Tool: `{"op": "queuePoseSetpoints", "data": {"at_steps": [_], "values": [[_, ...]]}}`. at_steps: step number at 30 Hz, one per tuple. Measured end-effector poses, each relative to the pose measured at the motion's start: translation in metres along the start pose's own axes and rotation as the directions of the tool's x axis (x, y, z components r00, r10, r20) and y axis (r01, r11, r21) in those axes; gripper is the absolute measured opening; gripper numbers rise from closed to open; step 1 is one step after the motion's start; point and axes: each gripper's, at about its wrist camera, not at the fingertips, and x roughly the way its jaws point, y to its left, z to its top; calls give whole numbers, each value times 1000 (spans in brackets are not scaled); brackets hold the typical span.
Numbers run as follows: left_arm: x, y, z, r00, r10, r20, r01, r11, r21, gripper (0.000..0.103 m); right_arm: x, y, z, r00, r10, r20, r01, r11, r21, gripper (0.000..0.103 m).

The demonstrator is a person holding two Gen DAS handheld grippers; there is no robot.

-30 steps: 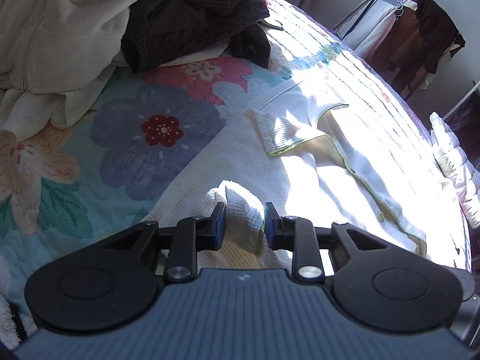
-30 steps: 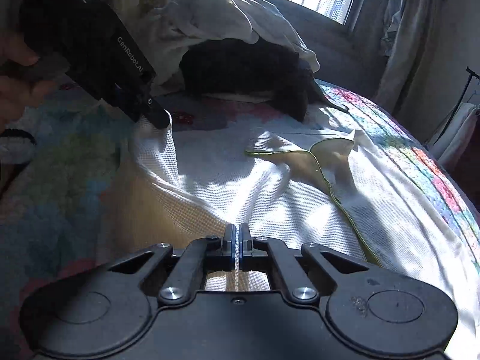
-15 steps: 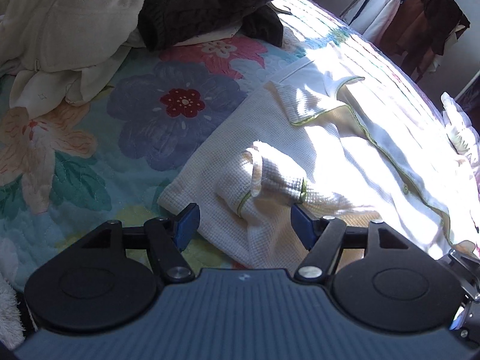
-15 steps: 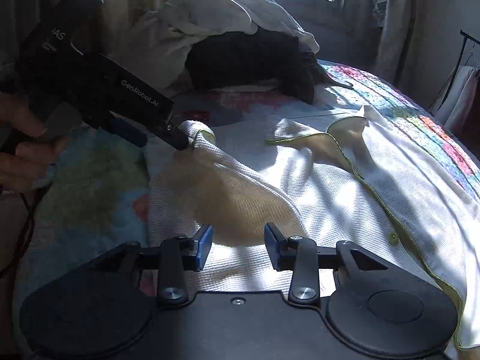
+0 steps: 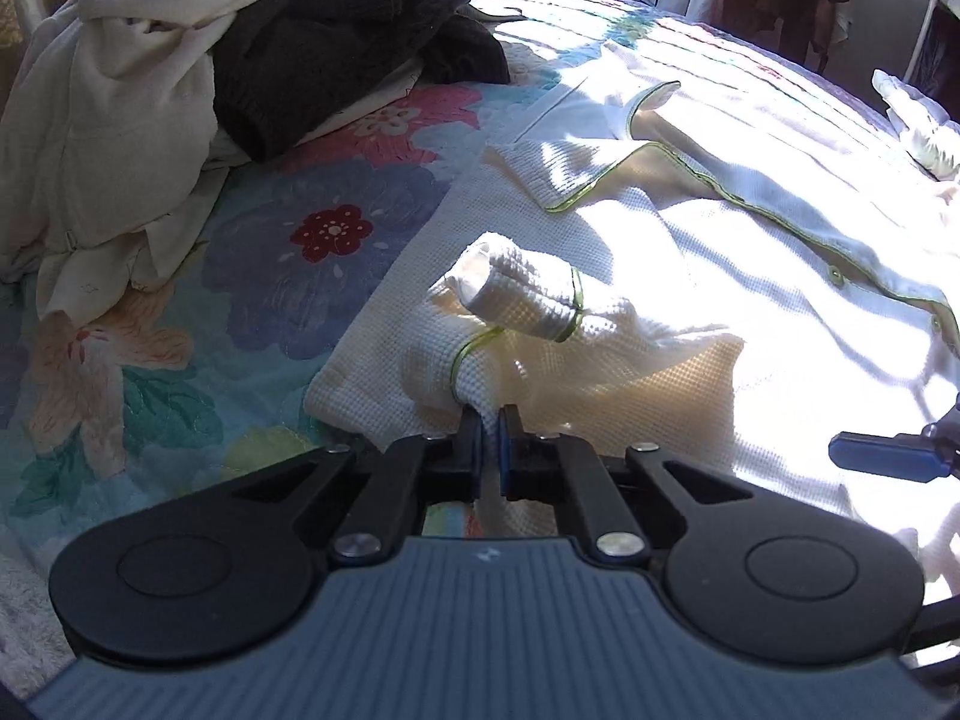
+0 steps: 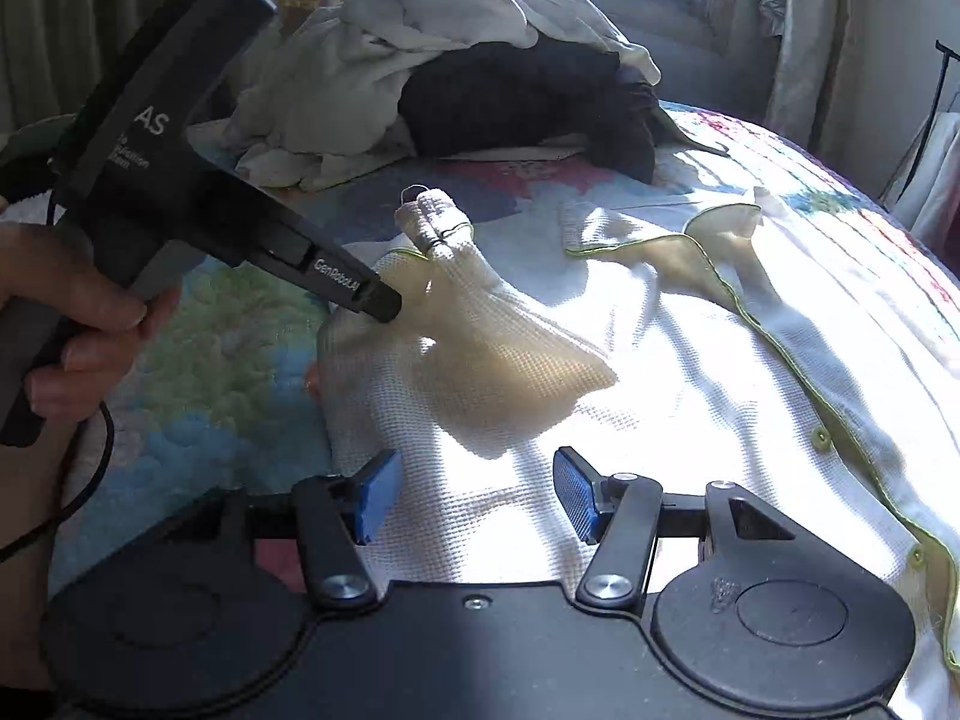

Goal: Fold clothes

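1. Right gripper (image 6: 477, 495): black linkage arms, silver screws, blue ribbed pads (image 6: 573, 492).
2. Left gripper (image 5: 490, 447): ribbed grey body, white lettering, trailing black cable (image 6: 72, 498).

In the right wrist view, the dark body of the left gripper (image 6: 384, 303) crosses the upper left of the frame and carries white lettering. Along its slim front part, just behind the tip, runs a brand line that reads roughly "GenRoboLAI"; the last letters are unclear. Higher up on the broad housing stand the large letters "AS", cut off at the edge, with two smaller lines beneath them too blurred to read. The left wrist view shows no legible text.
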Motion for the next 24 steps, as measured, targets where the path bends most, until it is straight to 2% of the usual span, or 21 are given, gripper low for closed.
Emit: {"op": "queuePoseSetpoints", "data": {"at_steps": [3,6,11,15,17,19,21,24], "values": [[-27,1,-3,1000,7,16,-8,1000,21,5,-11,-17,1,1000,5,17,-6,996,87,64],[-60,7,-6,999,-22,26,22,1000,12,5,-15,-26,-1,998,-64,9,63,994,92,65],[-110,19,-8,997,-63,42,64,998,-15,5,-16,-39,-10,992,-115,-41,120,986,120,66],[-139,30,-9,991,-123,46,126,990,-61,5,-11,-45,-21,990,-103,-93,117,980,163,67],[-150,33,-11,987,-149,54,153,986,-70,5,-10,-46,-27,994,-38,-99,58,976,209,67],[-159,35,-12,981,-183,67,188,978,-84,5,-13,-41,-34,995,66,-74,-46,968,248,67],[-170,36,-13,972,-218,85,227,968,-104,5,-16,-27,-41,985,168,-48,-151,957,250,67],[-189,33,-11,961,-235,146,253,961,-115,5,-12,0,-48,962,245,-118,-222,959,179,67]]}}
